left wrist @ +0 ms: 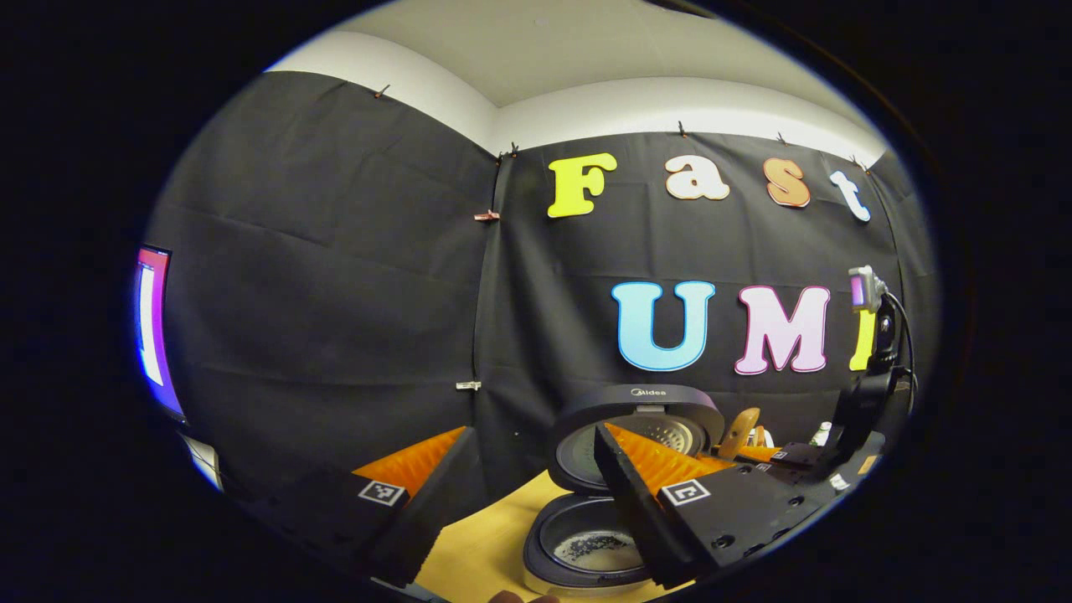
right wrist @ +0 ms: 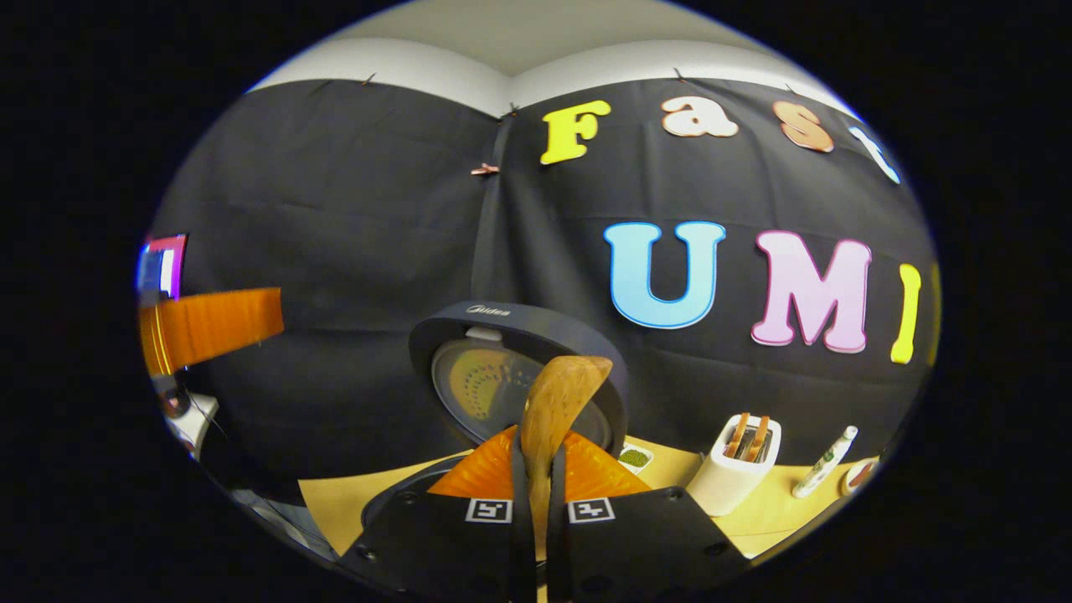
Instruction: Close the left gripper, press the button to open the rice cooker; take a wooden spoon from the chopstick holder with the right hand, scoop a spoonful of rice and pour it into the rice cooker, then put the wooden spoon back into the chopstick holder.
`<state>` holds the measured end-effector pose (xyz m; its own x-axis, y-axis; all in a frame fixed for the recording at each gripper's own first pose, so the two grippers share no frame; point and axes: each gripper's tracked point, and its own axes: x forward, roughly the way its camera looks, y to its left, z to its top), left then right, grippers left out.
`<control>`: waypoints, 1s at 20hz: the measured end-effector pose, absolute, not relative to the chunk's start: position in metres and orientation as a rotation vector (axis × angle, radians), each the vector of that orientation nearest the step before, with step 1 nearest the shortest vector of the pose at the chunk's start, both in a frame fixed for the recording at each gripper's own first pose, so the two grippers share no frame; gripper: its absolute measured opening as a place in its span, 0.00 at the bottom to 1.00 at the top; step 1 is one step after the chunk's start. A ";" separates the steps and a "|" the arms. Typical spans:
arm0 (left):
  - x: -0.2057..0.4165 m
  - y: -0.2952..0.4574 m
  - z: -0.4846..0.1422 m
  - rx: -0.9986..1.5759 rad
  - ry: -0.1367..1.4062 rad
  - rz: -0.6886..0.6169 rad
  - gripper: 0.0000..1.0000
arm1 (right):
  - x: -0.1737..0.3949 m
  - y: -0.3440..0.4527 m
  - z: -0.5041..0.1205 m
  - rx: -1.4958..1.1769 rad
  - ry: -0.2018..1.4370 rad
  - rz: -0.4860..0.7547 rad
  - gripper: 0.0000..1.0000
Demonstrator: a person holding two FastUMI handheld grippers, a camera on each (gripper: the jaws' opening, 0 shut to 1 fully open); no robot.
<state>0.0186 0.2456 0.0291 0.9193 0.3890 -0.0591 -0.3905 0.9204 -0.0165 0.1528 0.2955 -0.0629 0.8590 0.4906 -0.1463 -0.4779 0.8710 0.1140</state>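
Note:
The rice cooker (left wrist: 586,544) stands open on the table, its lid (left wrist: 636,414) tipped up and some grains in the inner pot (left wrist: 599,548). My left gripper (left wrist: 533,431) is open, its fingers spread on either side of the cooker and above it. My right gripper (right wrist: 540,435) is shut on the handle of the wooden spoon (right wrist: 559,398), whose bowl points up in front of the raised lid (right wrist: 494,352). In the left gripper view the wooden spoon (left wrist: 741,431) rises to the right of the lid, held by the right gripper (left wrist: 800,456). I cannot tell what the spoon holds.
A white chopstick holder (right wrist: 737,473) with several utensils stands right of the cooker on the yellow table (right wrist: 335,502). A small dish of green stuff (right wrist: 634,457) lies beside the cooker, and a slim white tube (right wrist: 825,469) lies farther right. The left gripper's finger (right wrist: 209,327) shows at the left.

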 end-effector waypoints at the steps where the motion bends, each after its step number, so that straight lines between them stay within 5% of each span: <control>1: 0.020 0.241 0.029 -0.028 0.056 0.395 0.95 | 0.154 0.284 -0.059 0.088 0.174 0.489 0.10; 8: 0.043 0.181 0.026 -0.044 0.066 0.313 0.95 | 0.153 0.159 -0.056 0.171 0.197 0.294 0.10; 20: 0.066 0.088 0.019 -0.036 0.082 0.235 0.95 | 0.121 -0.172 -0.134 0.123 0.298 -0.213 0.10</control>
<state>0.0664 0.0876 0.0188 0.9691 0.2313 -0.0857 -0.2342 0.9718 -0.0257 0.1205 -0.1723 -0.1338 0.9339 -0.1893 -0.3032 0.2254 0.9703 0.0883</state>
